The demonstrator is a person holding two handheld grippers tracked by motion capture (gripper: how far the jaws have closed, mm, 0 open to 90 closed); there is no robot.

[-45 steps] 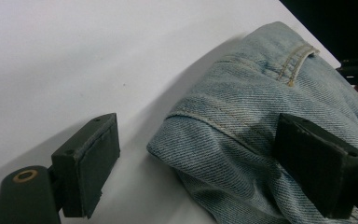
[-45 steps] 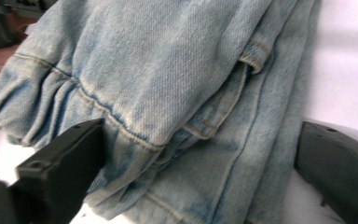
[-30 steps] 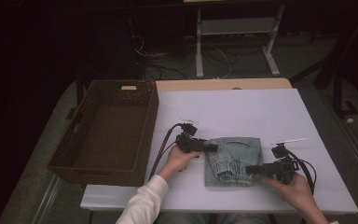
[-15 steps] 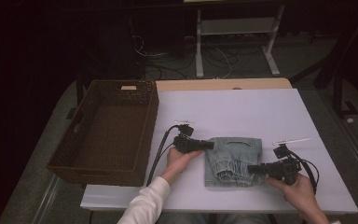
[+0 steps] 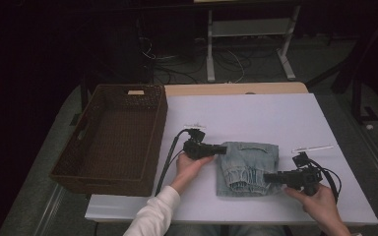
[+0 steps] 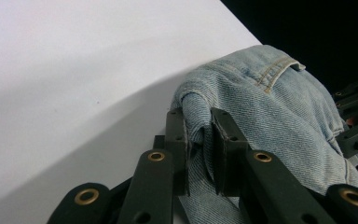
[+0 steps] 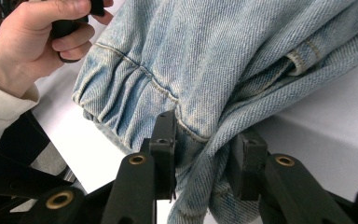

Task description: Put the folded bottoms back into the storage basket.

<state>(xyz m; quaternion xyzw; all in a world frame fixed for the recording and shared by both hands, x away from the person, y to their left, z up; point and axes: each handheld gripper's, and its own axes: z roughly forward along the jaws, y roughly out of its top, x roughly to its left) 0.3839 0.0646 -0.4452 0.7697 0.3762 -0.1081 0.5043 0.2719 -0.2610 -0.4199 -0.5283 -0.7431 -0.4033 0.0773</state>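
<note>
A folded pair of light-blue jeans (image 5: pixel 247 167) lies on the white table (image 5: pixel 256 113) near the front edge. My left gripper (image 5: pixel 221 149) sits at the jeans' left upper corner. Its jaws have just been closing and in the left gripper view they (image 6: pixel 199 119) pinch a fold of the denim (image 6: pixel 279 107). My right gripper (image 5: pixel 268 178) is at the jeans' lower right edge. Its jaws have also been closing and in the right gripper view they (image 7: pixel 205 140) squeeze a bunched hem of the jeans (image 7: pixel 223 51) between the pads (image 7: pixel 165 140).
A dark wicker basket (image 5: pixel 110 137) stands on the table's left part, close to the left hand (image 5: pixel 189 169). The far half of the table is bare white. Behind the table are a white stand (image 5: pixel 246 29) and cables on the floor.
</note>
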